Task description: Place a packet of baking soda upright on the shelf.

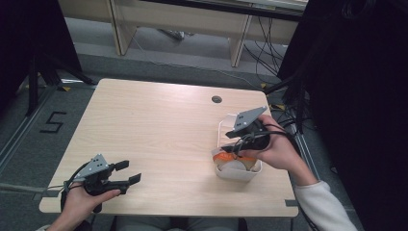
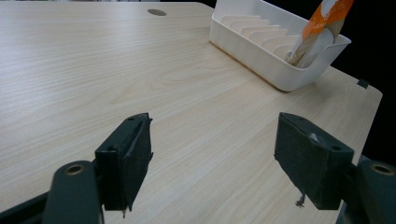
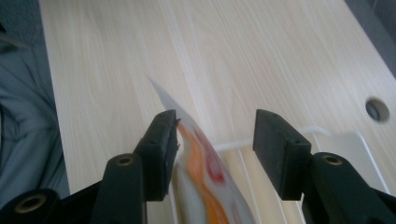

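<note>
While parted over the white rack (image 1: 226, 129) at the table's (image 1: 159, 130) right edge, right gripper (image 1: 239, 144) jaws spread wide, nothing pinched; orange-and-white packet (image 3: 205, 186) brushing the left-hand pad (image 3: 163, 149), well short of the other. Packet (image 2: 314, 32) propped tilted in the rack's (image 2: 261, 56) near end slot, other slots bare. Probably the release step of slotting the packet. Next: backing the jaws straight off without snagging or tipping it. Left gripper (image 1: 124, 173) idle at the near left corner, jaws wide, holding nothing. Printing on the packet too blurred to read; a painted "5" (image 1: 52, 122) on the floor at left.
</note>
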